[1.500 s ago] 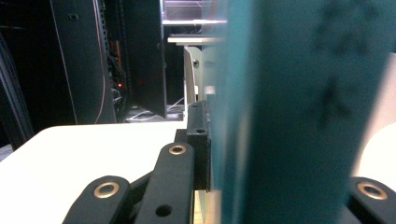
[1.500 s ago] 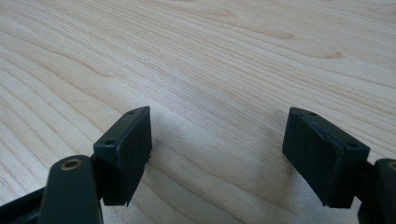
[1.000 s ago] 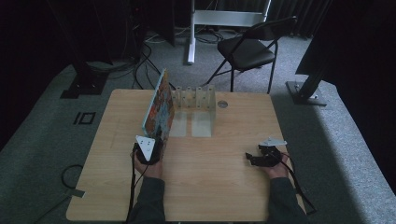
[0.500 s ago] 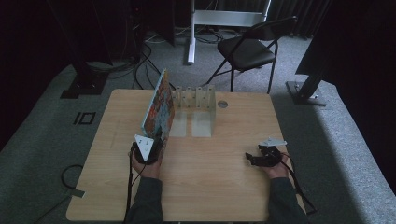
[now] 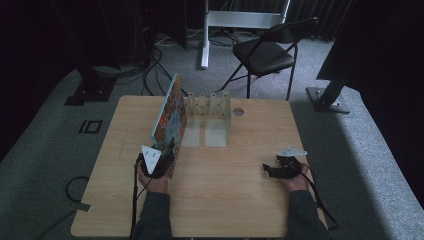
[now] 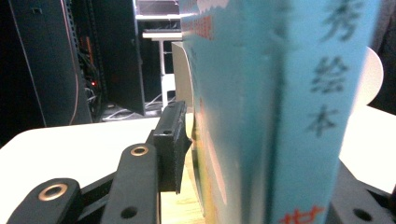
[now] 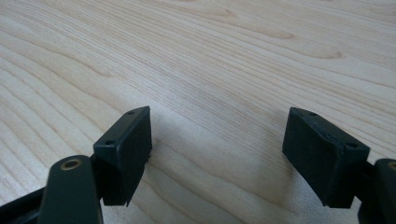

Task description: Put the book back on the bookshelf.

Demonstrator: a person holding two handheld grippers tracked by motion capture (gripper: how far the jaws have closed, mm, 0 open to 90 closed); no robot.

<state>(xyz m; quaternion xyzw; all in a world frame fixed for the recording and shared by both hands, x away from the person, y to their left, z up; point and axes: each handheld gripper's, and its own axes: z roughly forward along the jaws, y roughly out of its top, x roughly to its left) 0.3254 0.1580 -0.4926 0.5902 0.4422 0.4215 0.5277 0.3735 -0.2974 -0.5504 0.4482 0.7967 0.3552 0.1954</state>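
Left tongs letting go of the picture book, right tongs idle.

My left gripper [image 5: 161, 159] has just been opening its jaws; the book [image 5: 170, 115] sits between them, but the near pad [image 6: 172, 144] stands just clear of the cover, so no grip now. Book stands upright on its bottom edge straight ahead of that gripper, spine [image 6: 299, 112] toward it, far end reaching the clear divider rack [image 5: 212, 107] beyond. My right gripper [image 5: 281, 167] rests well off to the side on the table [image 5: 240, 200], jaws wide apart, nothing between. Handling guess: thin hardcover, stiff, light to moderate, glossy so slippery, tips sideways easily. I'd pinch low across the spine end, pads flat on both covers.
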